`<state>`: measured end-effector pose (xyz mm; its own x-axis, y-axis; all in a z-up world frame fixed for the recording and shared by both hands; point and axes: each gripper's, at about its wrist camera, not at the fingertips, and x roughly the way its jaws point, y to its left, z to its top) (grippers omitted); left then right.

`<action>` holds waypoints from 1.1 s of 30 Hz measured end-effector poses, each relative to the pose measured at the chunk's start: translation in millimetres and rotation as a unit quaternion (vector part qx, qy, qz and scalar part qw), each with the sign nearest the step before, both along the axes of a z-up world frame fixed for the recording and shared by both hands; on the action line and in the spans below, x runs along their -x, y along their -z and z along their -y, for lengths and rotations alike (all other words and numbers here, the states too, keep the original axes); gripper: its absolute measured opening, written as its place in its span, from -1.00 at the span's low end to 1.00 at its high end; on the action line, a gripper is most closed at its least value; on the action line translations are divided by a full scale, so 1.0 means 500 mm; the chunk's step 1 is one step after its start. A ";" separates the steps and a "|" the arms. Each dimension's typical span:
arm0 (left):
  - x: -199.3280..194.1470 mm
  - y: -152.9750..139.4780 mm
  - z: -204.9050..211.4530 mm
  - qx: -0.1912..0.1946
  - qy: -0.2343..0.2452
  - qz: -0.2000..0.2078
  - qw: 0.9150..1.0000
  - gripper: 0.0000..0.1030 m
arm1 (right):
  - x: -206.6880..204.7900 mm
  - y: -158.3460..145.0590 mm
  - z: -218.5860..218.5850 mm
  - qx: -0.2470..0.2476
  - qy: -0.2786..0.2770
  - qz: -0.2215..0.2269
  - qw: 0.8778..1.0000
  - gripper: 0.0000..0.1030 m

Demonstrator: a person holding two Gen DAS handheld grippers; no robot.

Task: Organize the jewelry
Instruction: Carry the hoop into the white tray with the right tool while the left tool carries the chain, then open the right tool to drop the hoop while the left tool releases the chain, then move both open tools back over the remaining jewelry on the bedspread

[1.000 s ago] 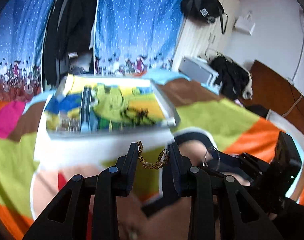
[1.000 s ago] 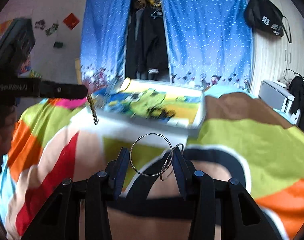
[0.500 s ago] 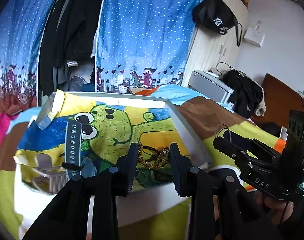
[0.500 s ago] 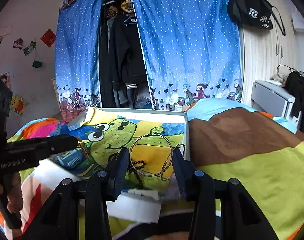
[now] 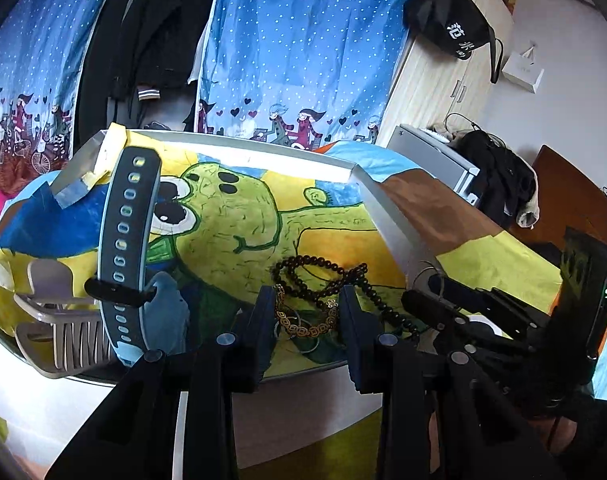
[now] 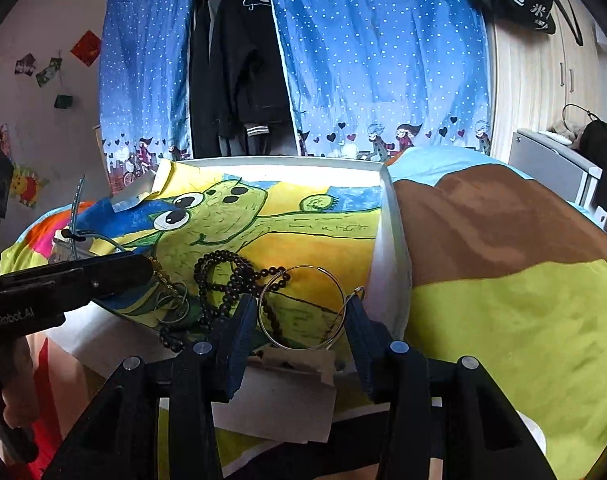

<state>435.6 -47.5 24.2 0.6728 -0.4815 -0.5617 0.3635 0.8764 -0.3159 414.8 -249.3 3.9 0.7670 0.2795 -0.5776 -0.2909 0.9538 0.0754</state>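
Biggest risk here is tangling: the left hand-held gripper is pinching a gold chain that sags between its fingers right over the black bead strand lying low-centre in the tray, so letting go there could drop the links into the beads or the small rings beside them. The right hand-held gripper is pinching a big thin silver hoop, caught only at its edges by the look of it, so it might spring out sideways toward the tray's right wall or onto the bed. The chain is flat, coin-like gold links; the hoop is plain wire with a little hook. A dark blue watch strap and a grey hair claw sit at the tray's left.
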 end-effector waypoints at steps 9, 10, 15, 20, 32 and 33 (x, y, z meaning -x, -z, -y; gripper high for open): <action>0.006 -0.006 -0.009 -0.002 -0.025 -0.012 1.000 -0.04 | 0.019 -0.016 0.013 0.015 0.012 -0.002 1.000 0.19; 0.010 -0.009 -0.010 0.001 -0.026 -0.010 1.000 0.11 | 0.024 -0.020 0.014 0.019 0.014 0.000 1.000 0.27; 0.042 -0.049 -0.011 0.016 -0.023 0.004 1.000 0.34 | 0.058 -0.049 0.024 0.035 0.024 0.018 0.999 0.53; 0.104 -0.112 -0.015 0.025 -0.027 0.045 0.998 0.70 | 0.109 -0.091 0.038 0.032 0.033 0.044 0.998 0.90; 0.295 -0.195 -0.056 0.000 -0.058 0.108 0.992 0.96 | 0.284 -0.195 0.051 -0.016 0.039 0.115 0.992 1.00; 0.311 -0.195 -0.062 -0.008 -0.063 0.108 0.992 0.96 | 0.304 -0.199 0.048 -0.020 0.038 0.119 0.992 1.00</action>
<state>280.0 -16.7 121.8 0.8329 -0.3781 -0.4042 0.3085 0.9235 -0.2281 262.8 -273.1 103.4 0.8999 0.2353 -0.3671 -0.2329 0.9711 0.0516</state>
